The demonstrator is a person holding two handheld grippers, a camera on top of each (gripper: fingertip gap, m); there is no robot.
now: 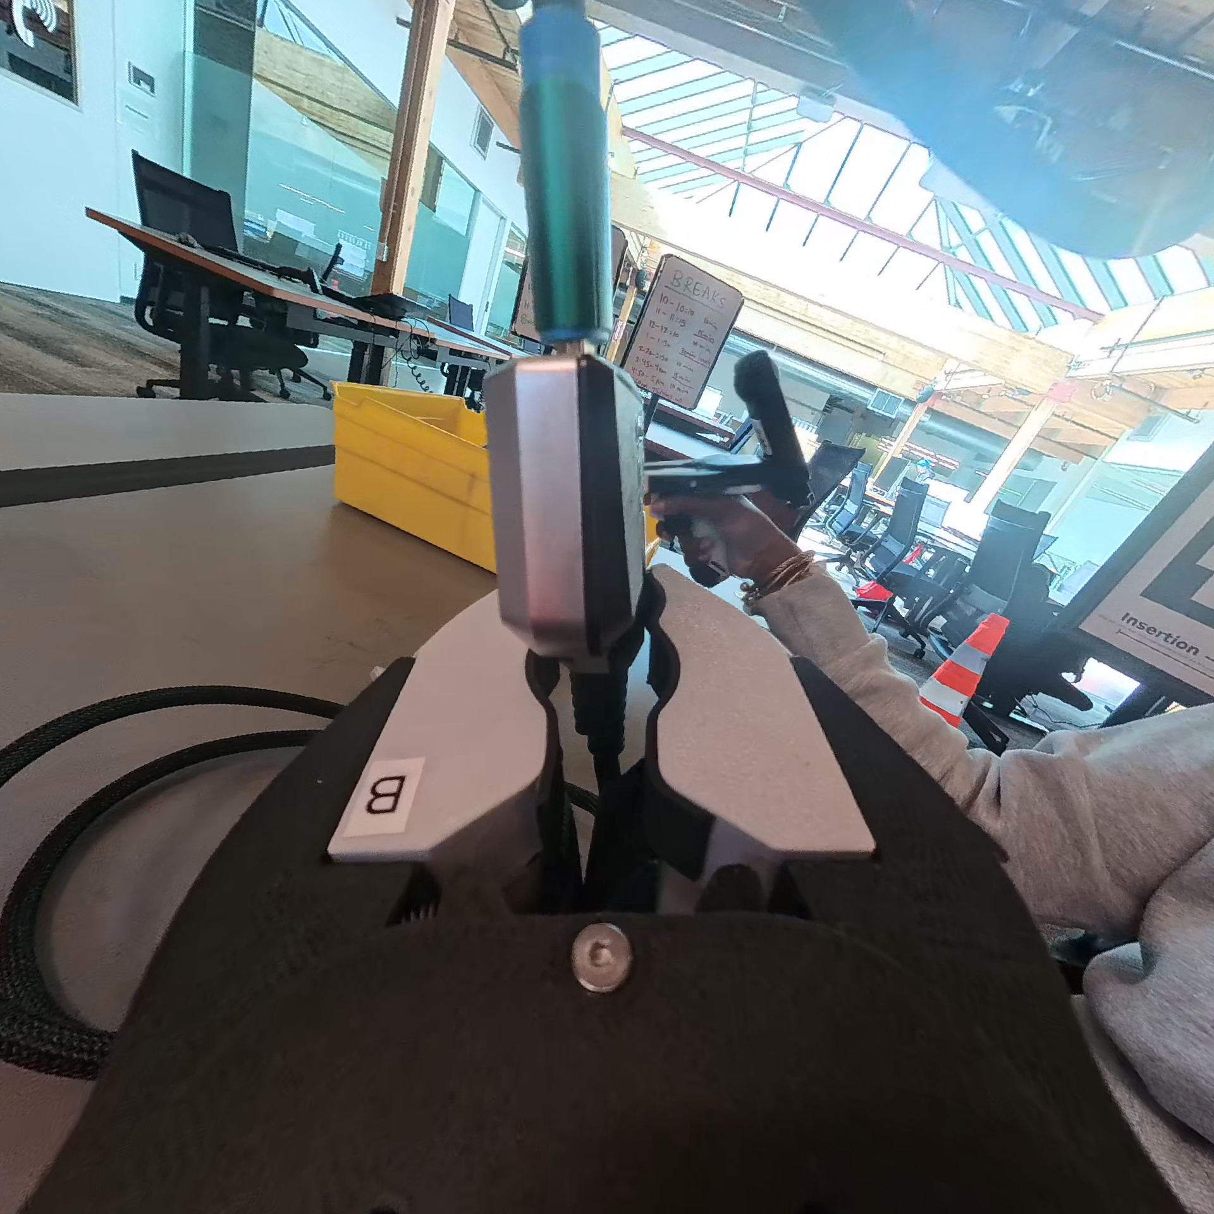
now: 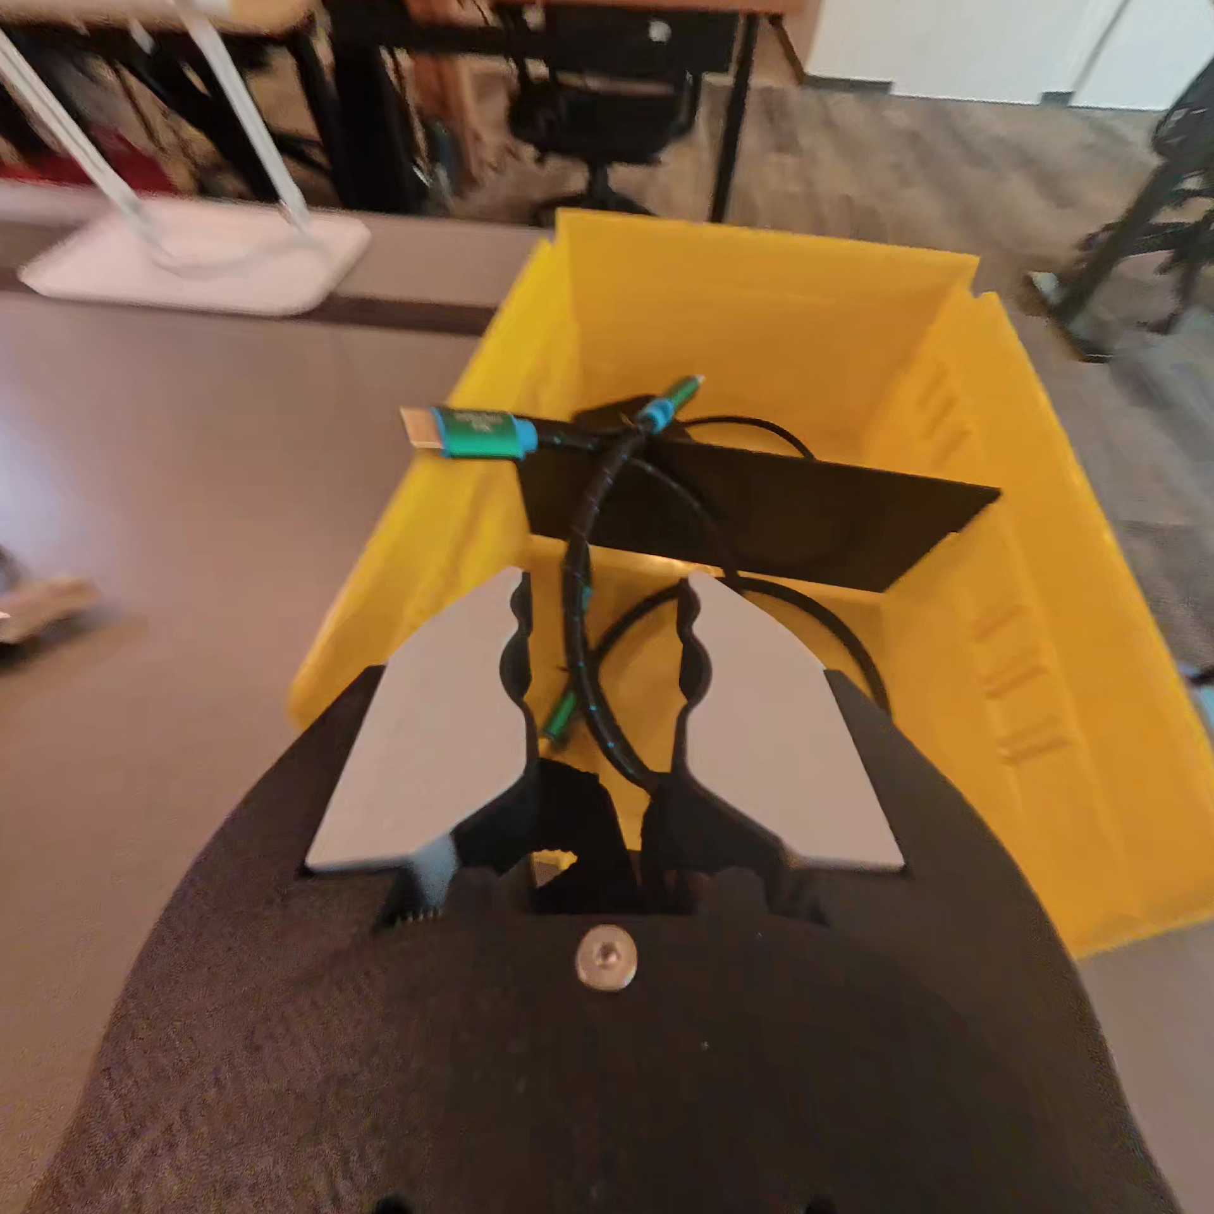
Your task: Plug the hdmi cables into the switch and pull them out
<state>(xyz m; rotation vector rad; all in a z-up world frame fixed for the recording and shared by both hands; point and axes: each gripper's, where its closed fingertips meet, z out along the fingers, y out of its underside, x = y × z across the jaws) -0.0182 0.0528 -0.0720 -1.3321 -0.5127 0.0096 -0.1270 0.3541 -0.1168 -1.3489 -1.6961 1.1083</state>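
Left gripper (image 1: 601, 647) sat closest to lens, fingers clamped on silver HDMI switch (image 1: 568, 506), held upright off grey table (image 1: 197, 558); green-blue HDMI plug (image 1: 565, 197) already seated in its top port. Right gripper (image 2: 601, 663) hovered over yellow bin (image 2: 755, 315), fingers spread, nothing held. Spare HDMI cable (image 2: 476, 432) lay across black divider (image 2: 755, 519). My guess: grab green shell squarely, not braid, keep switch steady. Second plug (image 2: 558, 713) half hidden between fingers; right view pretty blurry; couldn't see free ports.
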